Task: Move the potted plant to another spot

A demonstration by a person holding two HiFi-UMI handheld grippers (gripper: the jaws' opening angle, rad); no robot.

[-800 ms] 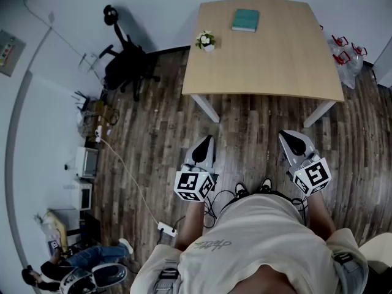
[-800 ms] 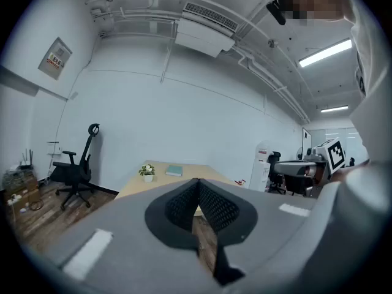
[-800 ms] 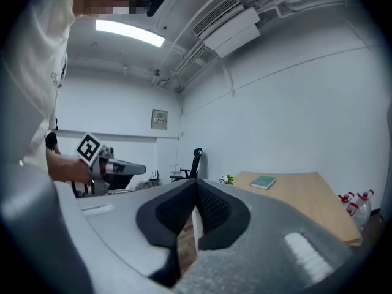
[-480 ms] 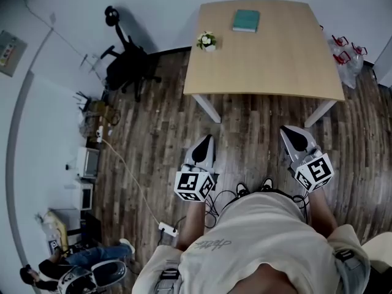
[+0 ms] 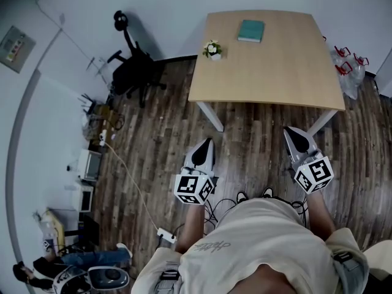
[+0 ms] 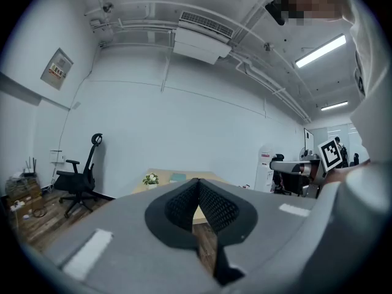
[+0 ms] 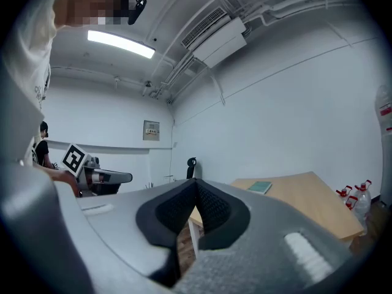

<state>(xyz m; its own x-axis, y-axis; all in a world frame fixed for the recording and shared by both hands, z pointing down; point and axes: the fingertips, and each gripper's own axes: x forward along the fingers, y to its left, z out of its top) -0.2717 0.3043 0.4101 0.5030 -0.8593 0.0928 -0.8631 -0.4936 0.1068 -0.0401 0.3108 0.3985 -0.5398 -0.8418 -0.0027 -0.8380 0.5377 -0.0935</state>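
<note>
Dark wood-plank flooring (image 5: pixel 153 139) runs from the person's feet to one light wooden table (image 5: pixel 275 72) set against a white wall. On that table stand just two things. One potted plant (image 5: pixel 212 49), small and white-flowered in a white pot, sits upright at the table's far left corner. One teal book (image 5: pixel 251 30) lies flat near the far edge, well apart from the plant. To the left of the table, one black office chair (image 5: pixel 135 72) stands by the wall. At the table's right end, a few clear bottles with red tops (image 5: pixel 343 60) sit on the floor. One white cable (image 5: pixel 125 170) crosses the planks to a power strip (image 5: pixel 164 233).

Two grippers are held out level in front of the person, both on the near side of the table and well short of it. The left gripper (image 5: pixel 206 144) has its two jaws brought together, their tips touching, with nothing between them. The right gripper (image 5: pixel 291 133) likewise has its jaws closed tip to tip and holds nothing. Each carries one cube with square markers. The plant is untouched, far from both grippers.
</note>
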